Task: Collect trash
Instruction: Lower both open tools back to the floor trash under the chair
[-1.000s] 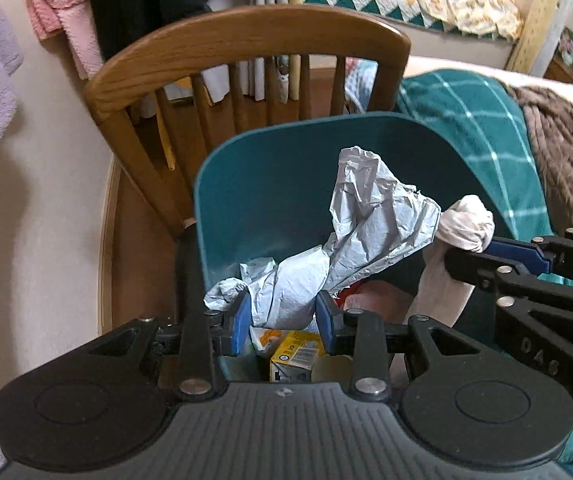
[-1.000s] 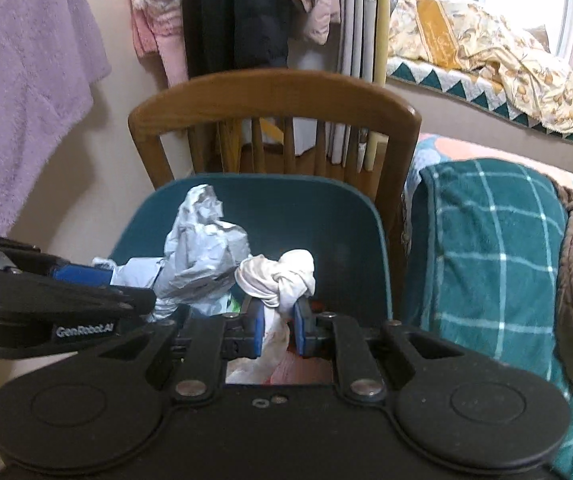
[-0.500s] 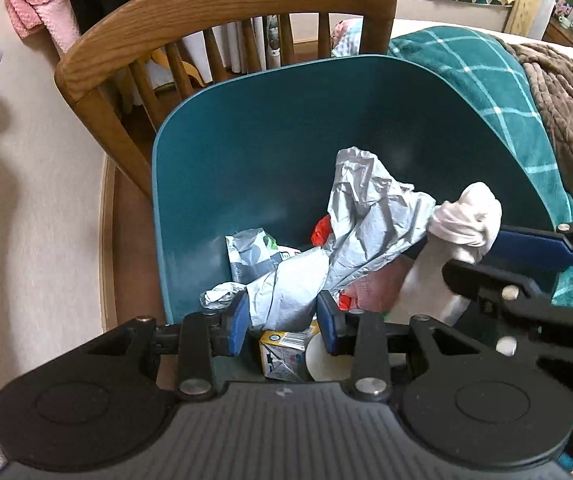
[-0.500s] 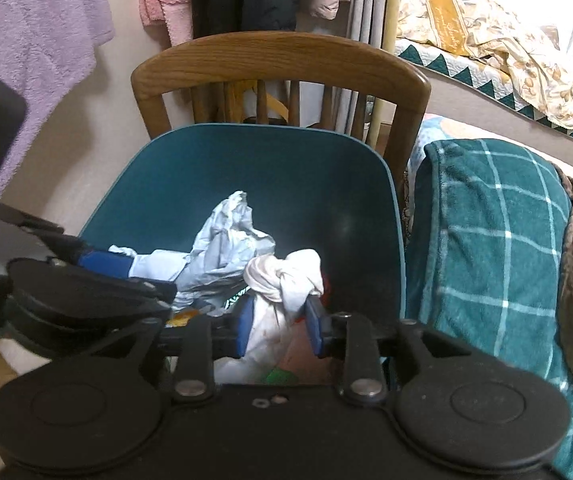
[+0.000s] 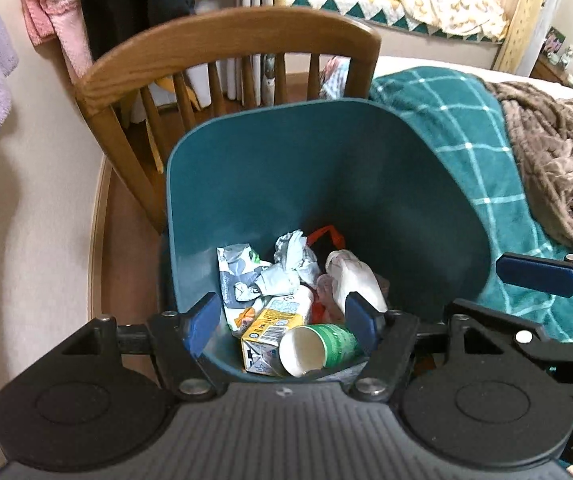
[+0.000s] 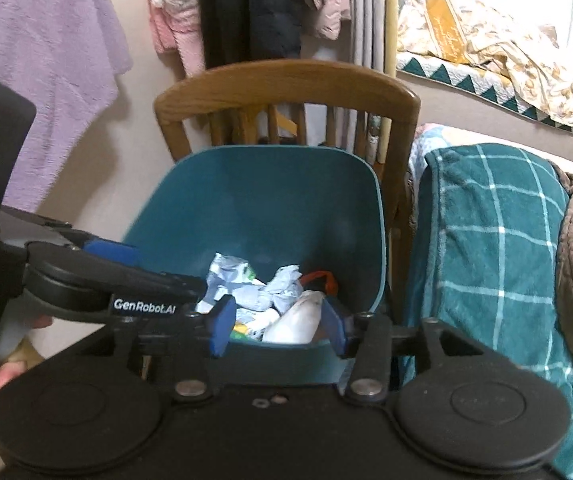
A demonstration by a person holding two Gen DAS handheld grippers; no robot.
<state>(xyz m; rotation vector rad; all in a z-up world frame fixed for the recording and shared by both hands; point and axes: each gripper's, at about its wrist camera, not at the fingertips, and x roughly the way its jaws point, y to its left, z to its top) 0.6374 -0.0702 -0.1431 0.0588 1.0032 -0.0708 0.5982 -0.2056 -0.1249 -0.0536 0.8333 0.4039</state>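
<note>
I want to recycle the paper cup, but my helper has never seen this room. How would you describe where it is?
Find the teal bin in front of the wooden chair. The cup lies on its side at the near edge of the trash, beside a yellow carton. It alone is green outside, its white open mouth facing you.

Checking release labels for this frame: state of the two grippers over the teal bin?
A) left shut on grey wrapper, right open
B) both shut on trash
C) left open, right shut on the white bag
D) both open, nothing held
D: the left gripper and right gripper both stand with jaws wide apart, and the grey wrapper and white bag lie inside the teal bin.
</note>
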